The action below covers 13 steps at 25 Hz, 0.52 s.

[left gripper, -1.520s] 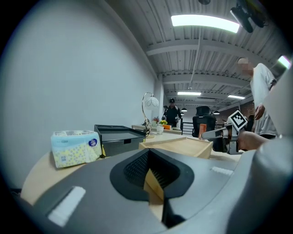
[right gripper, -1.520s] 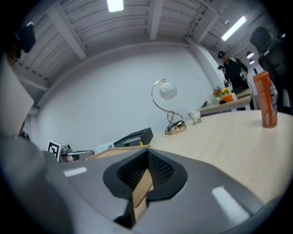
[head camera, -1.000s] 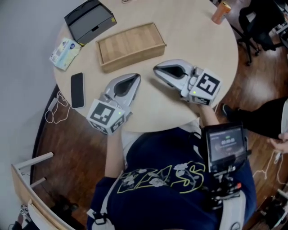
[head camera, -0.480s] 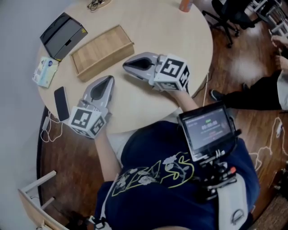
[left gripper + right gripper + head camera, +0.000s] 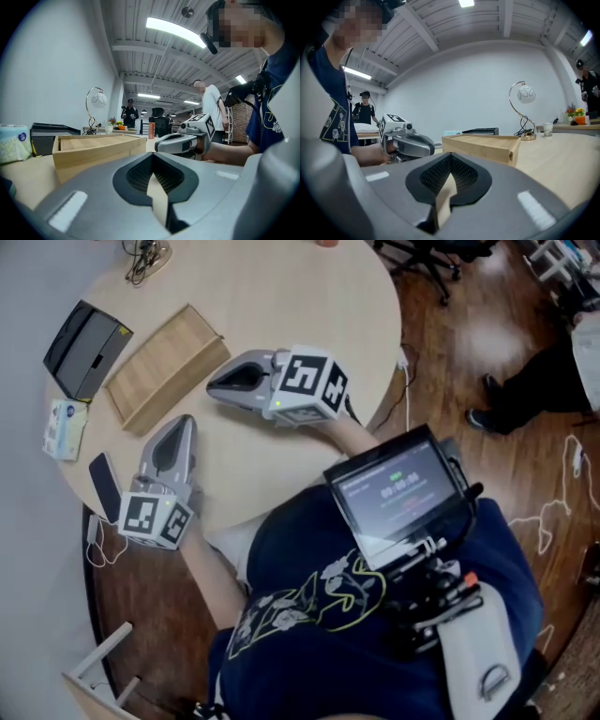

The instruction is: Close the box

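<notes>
A flat, light wooden box lies on the round table, its top a plain wooden panel. My left gripper rests on the table just on the near side of the box, shut with nothing in it. My right gripper lies to the right of the box, also shut and empty, with its tip pointing at the box's near right corner. The left gripper view shows the box ahead on the left and the right gripper beyond. In the right gripper view the box lies ahead, with the left gripper at left.
A black case sits beyond the box at the table's left rim. A tissue pack and a dark phone lie along the left edge. Cables lie at the far side. A screen hangs at the person's chest.
The head view has swung, so the table now sits higher and further left in the picture. Both grippers stay shut on the table beside the box.
</notes>
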{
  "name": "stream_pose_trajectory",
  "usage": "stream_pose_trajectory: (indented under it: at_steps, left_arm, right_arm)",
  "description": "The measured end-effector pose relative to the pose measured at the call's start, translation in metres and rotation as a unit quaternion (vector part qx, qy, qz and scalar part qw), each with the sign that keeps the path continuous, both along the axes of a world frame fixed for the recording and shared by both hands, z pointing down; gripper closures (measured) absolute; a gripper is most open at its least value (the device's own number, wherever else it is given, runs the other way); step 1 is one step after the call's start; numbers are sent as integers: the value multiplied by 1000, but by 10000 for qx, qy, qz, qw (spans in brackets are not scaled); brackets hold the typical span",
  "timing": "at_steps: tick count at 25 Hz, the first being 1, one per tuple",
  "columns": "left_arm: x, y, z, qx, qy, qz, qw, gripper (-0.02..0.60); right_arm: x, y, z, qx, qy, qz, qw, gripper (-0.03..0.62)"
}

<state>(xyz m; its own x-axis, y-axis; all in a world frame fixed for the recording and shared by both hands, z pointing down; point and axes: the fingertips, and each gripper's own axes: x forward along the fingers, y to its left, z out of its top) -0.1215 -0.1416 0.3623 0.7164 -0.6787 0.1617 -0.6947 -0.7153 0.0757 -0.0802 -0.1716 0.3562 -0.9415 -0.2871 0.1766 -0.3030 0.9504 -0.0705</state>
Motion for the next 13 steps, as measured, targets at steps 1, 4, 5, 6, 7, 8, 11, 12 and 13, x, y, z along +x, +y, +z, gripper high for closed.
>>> stream_pose_trajectory:
  at_steps: [1, 4, 5, 6, 7, 8, 11, 12, 13]
  left_arm:
    - [0, 0, 0, 0, -4, -9, 10000, 580]
    - [1, 0, 0, -2, -3, -11, 10000, 580]
    - [1, 0, 0, -5, -1, -6, 10000, 580]
    - [1, 0, 0, -9, -1, -3, 10000, 580]
    - [2, 0, 0, -12, -1, -2, 10000, 580]
    - [2, 0, -1, -13, -2, -4, 10000, 580]
    - [0, 0, -2, -1, -11, -33, 10000, 580]
    - [0, 0, -2, 5, -16, -45, 10000, 580]
    - [-1, 0, -2, 10, -21, -58, 10000, 580]
  right_arm:
    - [0, 0, 0, 12, 2, -23, 10000, 594]
    - [0, 0, 0, 33, -9, -56, 10000, 594]
    - [0, 1, 1, 33, -13, -72, 10000, 594]
    - [0, 1, 2, 35, -11, -95, 9999, 594]
    - [0, 1, 3, 42, -5, -118, 9999, 594]
    - [0, 1, 3, 51, -4, -132, 9999, 594]
    - [-1, 0, 2, 65, -36, -146, 9999, 594]
    - [-2, 0, 1, 65, -45, -150, 9999, 594]
    - [-2, 0, 1, 63, -52, -153, 9998, 594]
